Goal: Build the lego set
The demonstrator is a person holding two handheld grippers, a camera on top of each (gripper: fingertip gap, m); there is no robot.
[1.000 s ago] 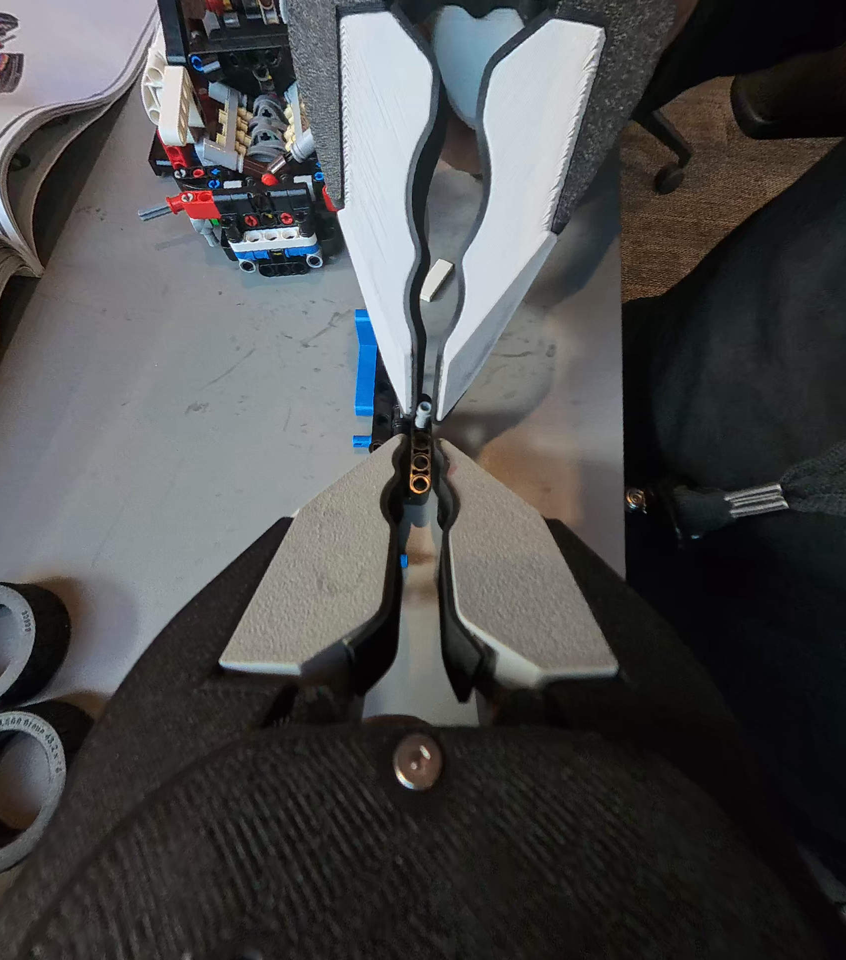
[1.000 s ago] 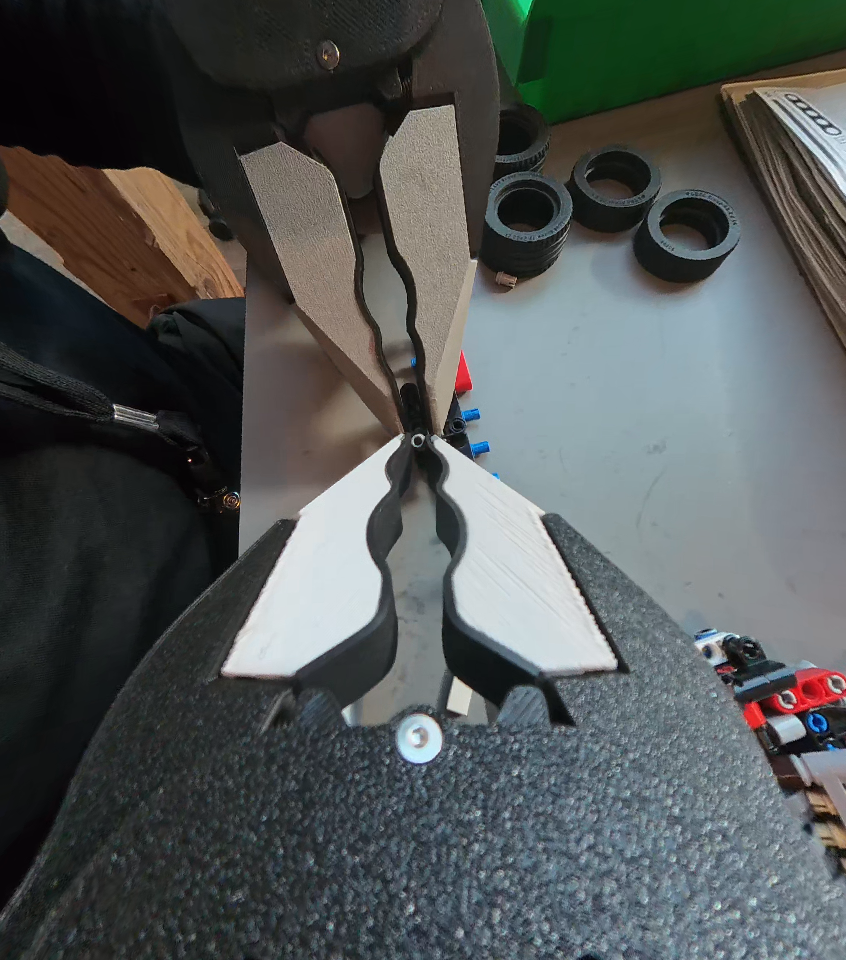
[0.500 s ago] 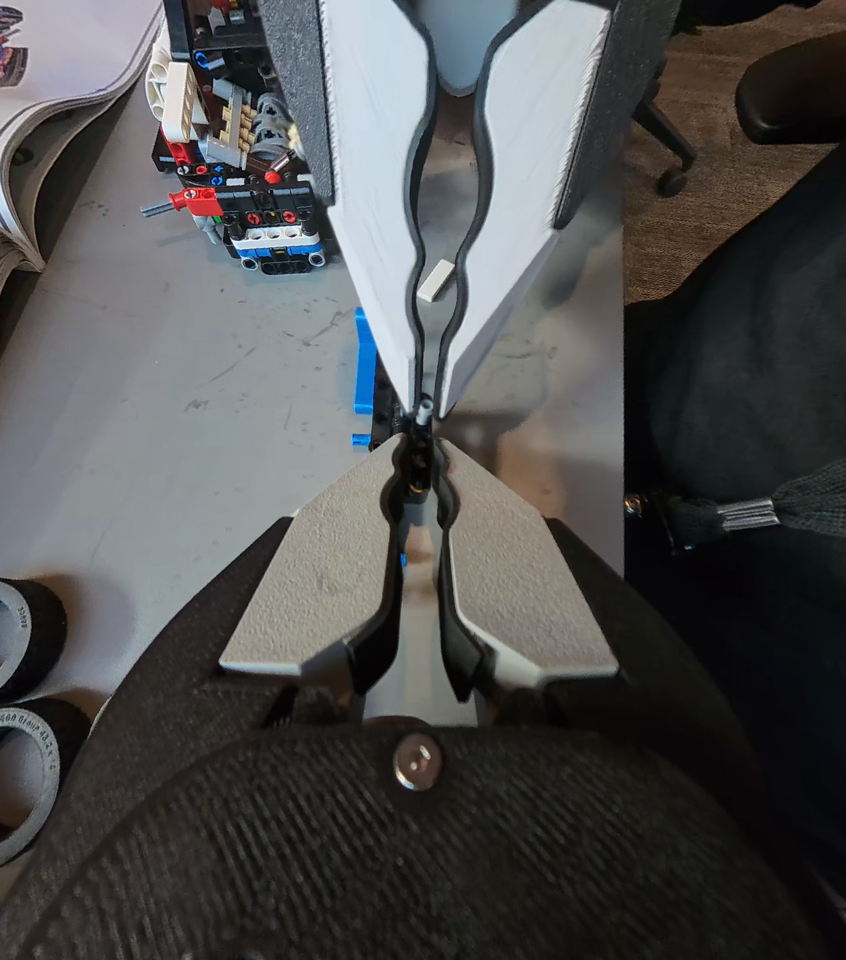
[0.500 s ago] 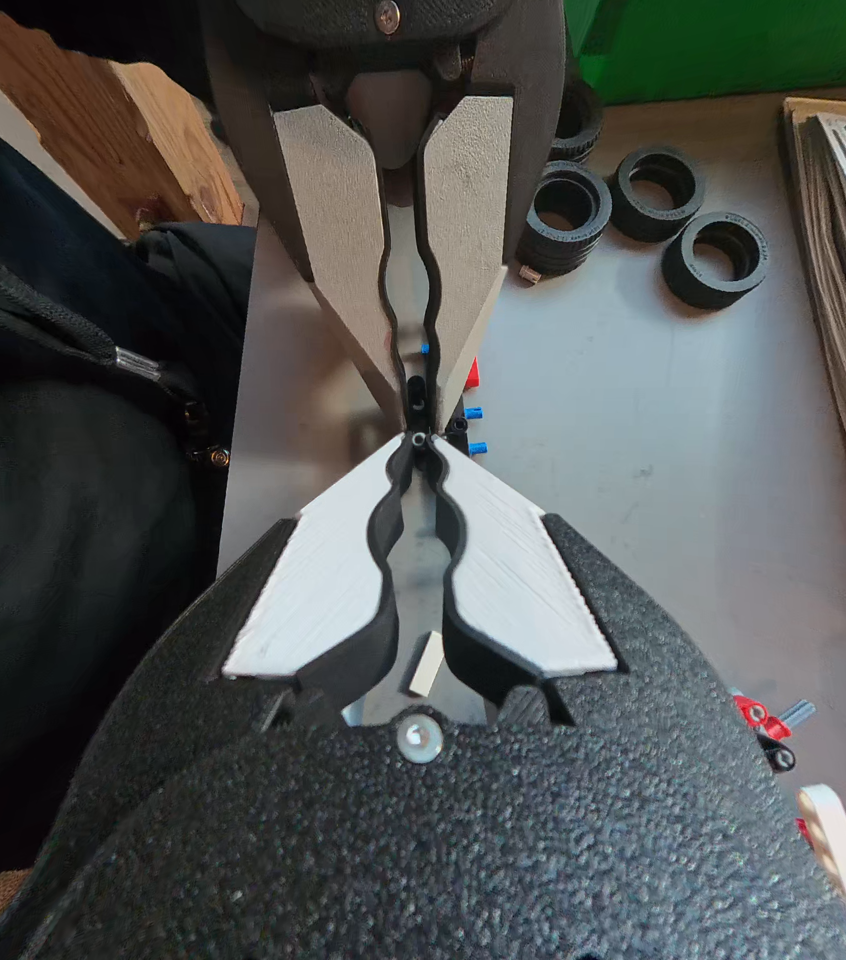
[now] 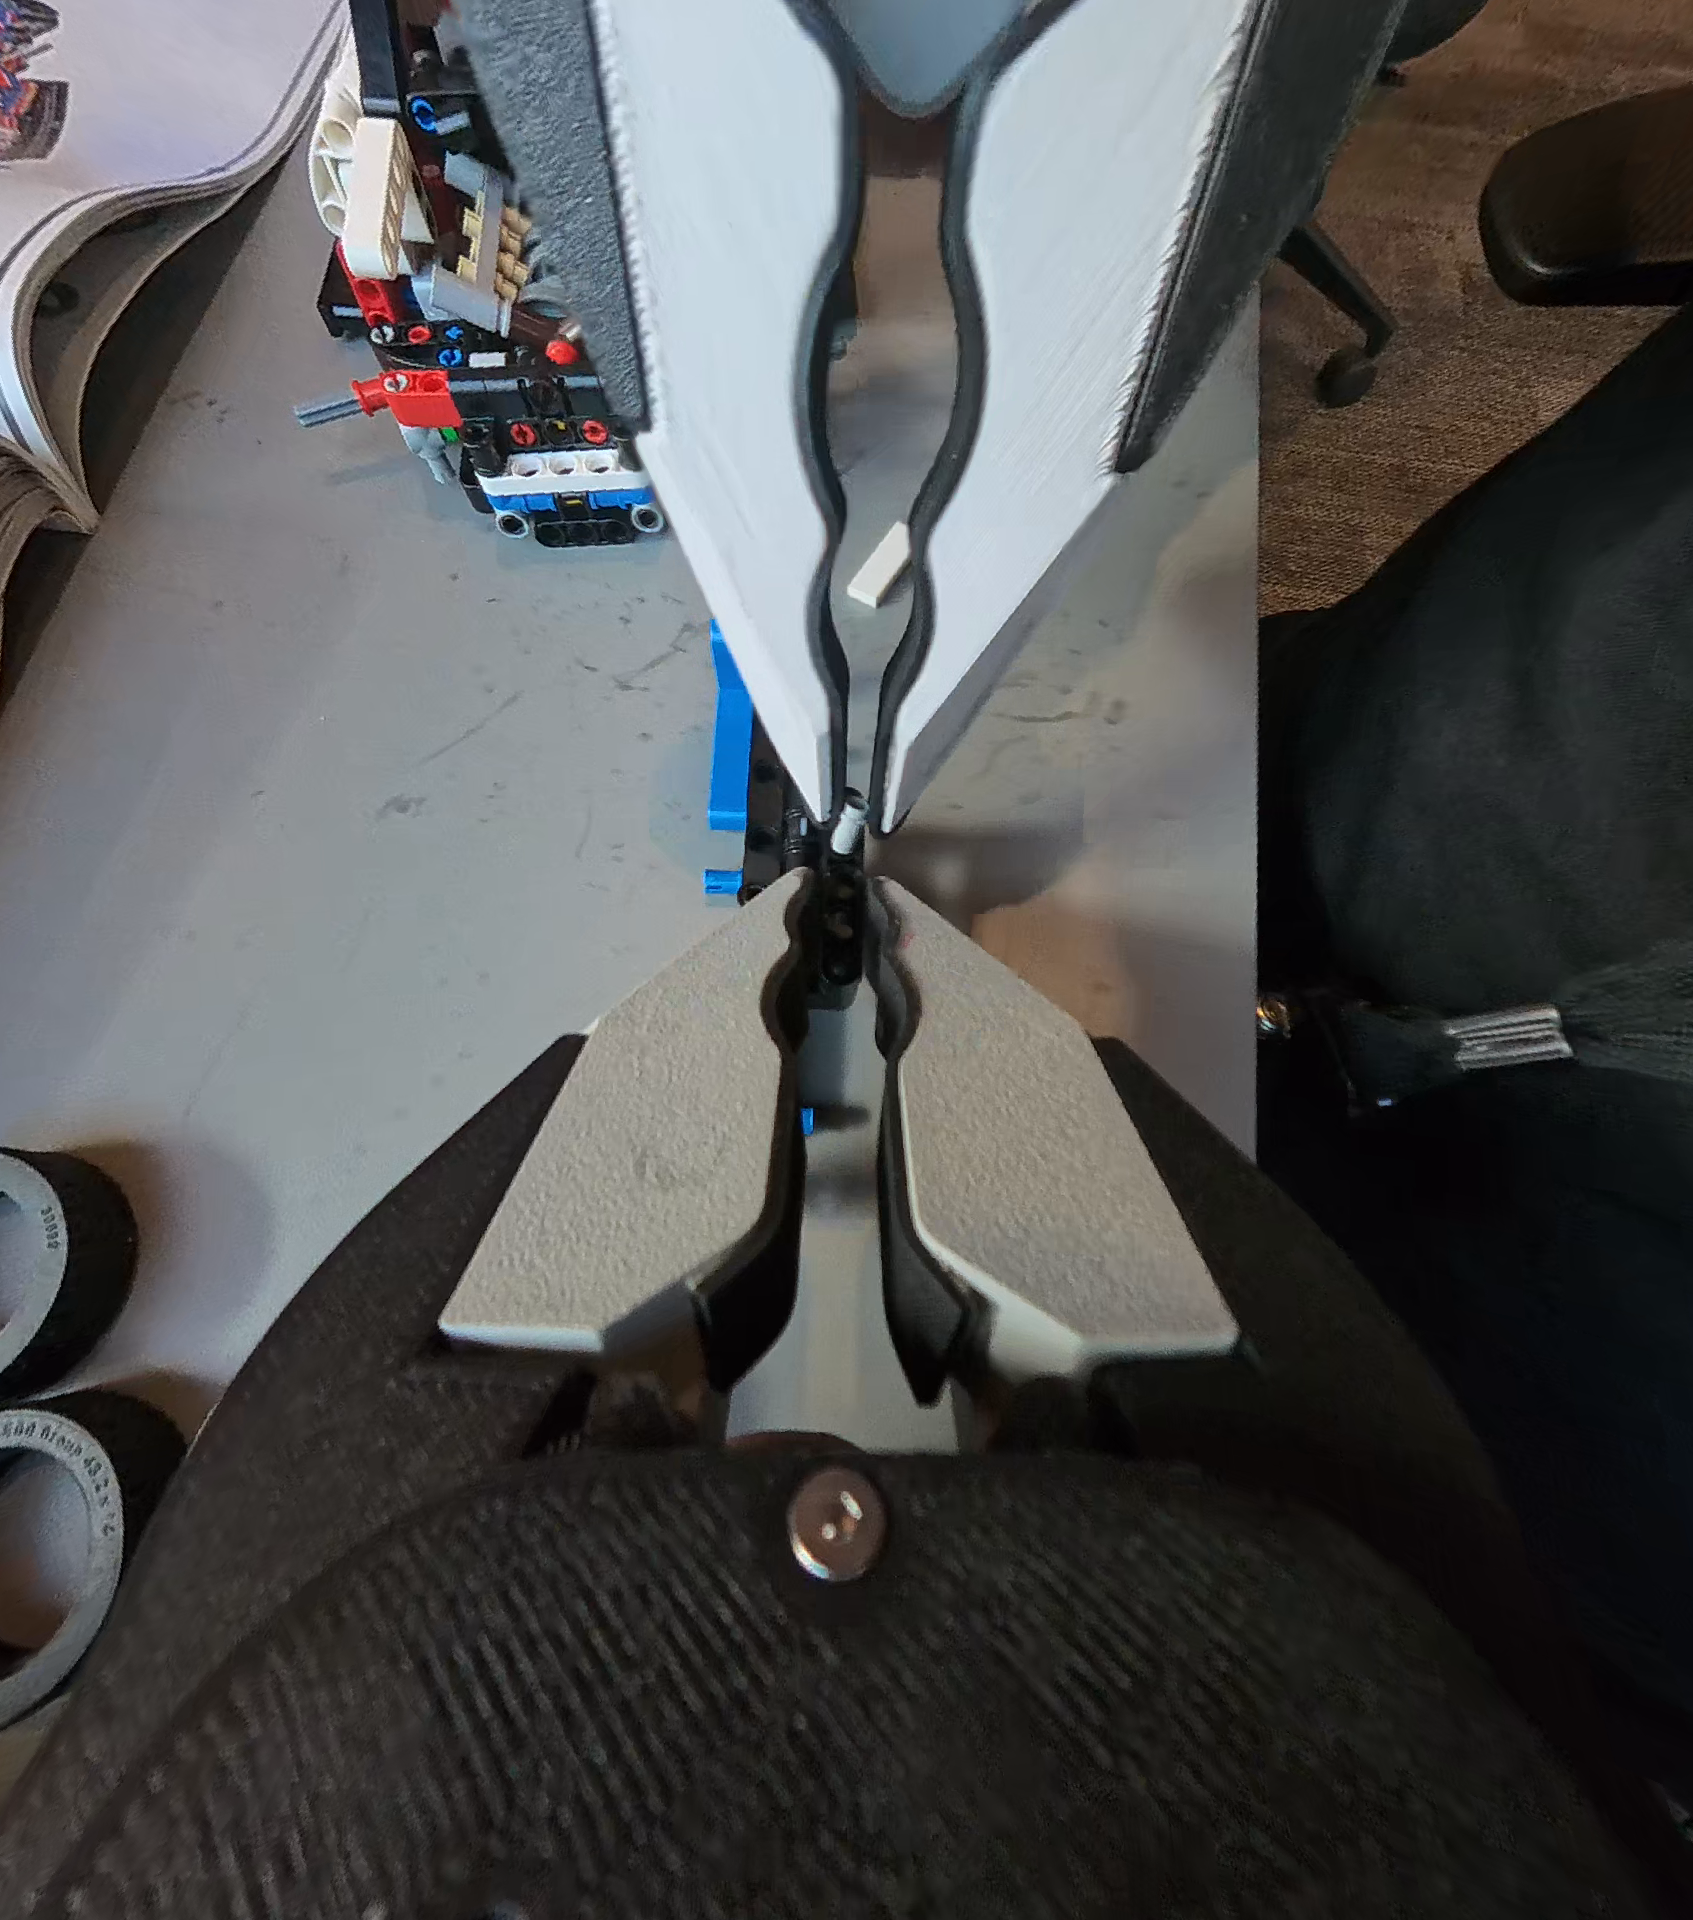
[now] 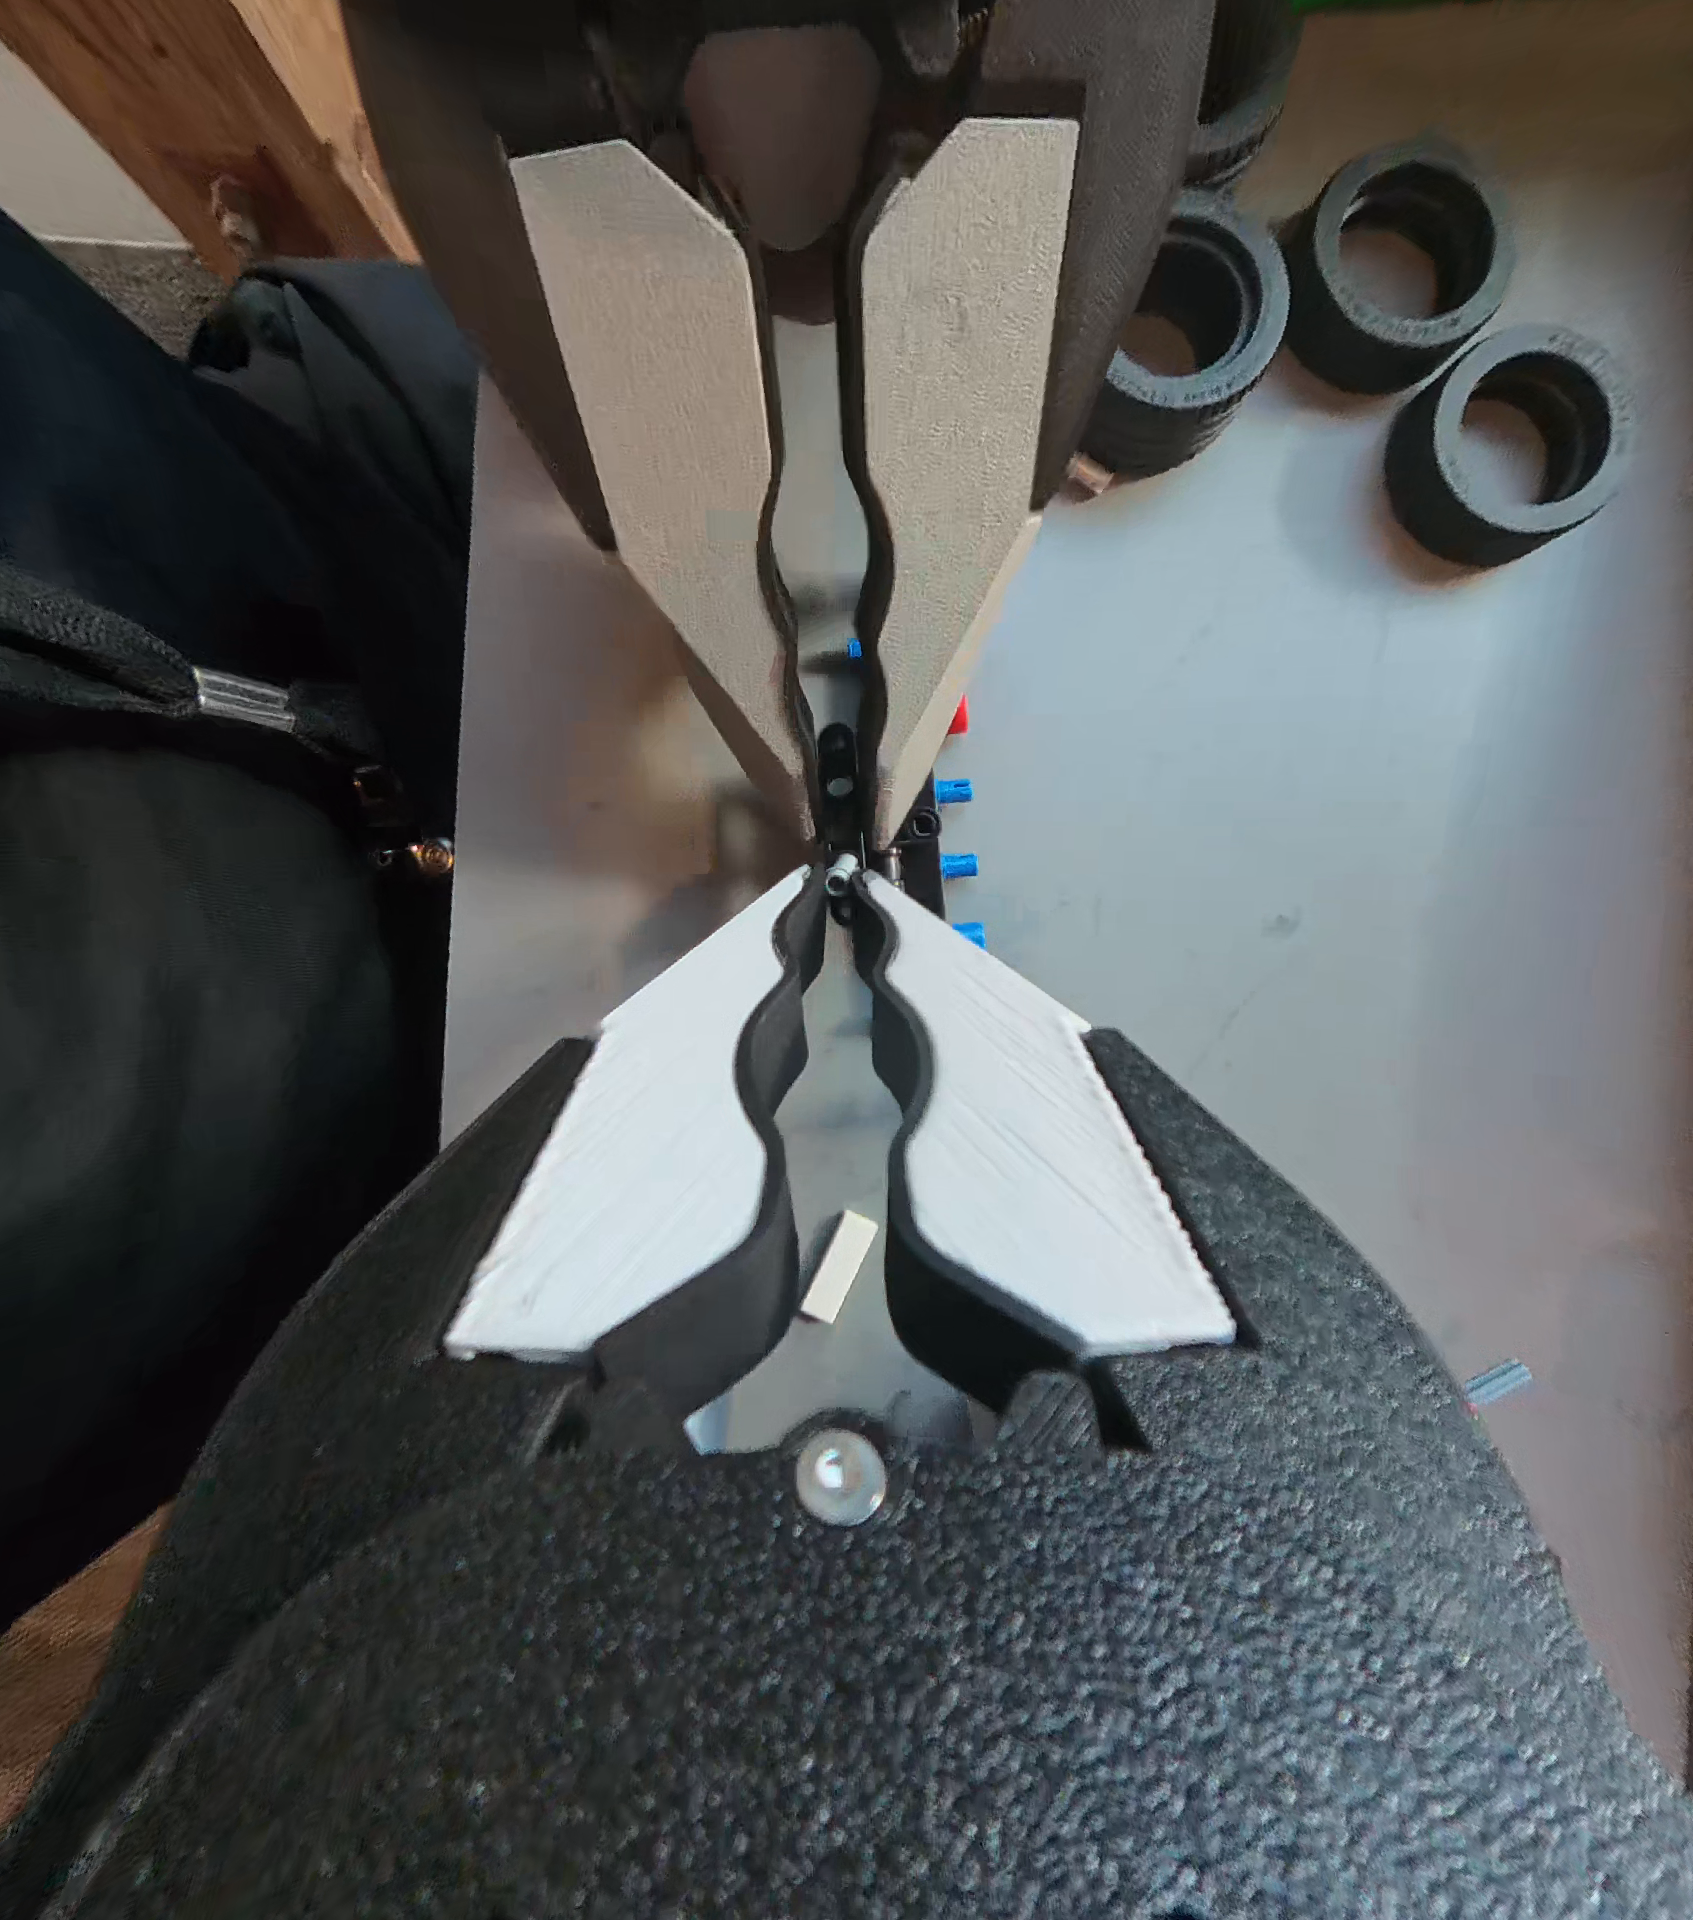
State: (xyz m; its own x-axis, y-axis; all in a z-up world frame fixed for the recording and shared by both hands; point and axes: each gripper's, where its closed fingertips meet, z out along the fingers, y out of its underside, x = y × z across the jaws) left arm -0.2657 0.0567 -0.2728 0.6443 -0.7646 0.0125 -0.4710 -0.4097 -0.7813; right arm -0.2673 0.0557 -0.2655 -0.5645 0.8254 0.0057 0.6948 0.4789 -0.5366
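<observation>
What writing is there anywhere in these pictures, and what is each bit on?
I do not copy out writing, so here is only where it stands.
Near black tyre, left wrist view: raised lettering round its sidewall.
Tyre behind it: a short raised mark on the sidewall.
Open instruction booklet: a printed picture, no words to make out.
Loose tyres, right wrist view: sidewall marks too faint to read.

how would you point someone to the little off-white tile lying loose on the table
Start at the grey table and find the right gripper, the white-fingered one. Seen through the gap between its fingers, the off-white tile lies flat on the table. It is a loose, plain, pale slab, unlike the multicoloured lego build nearby.
</observation>
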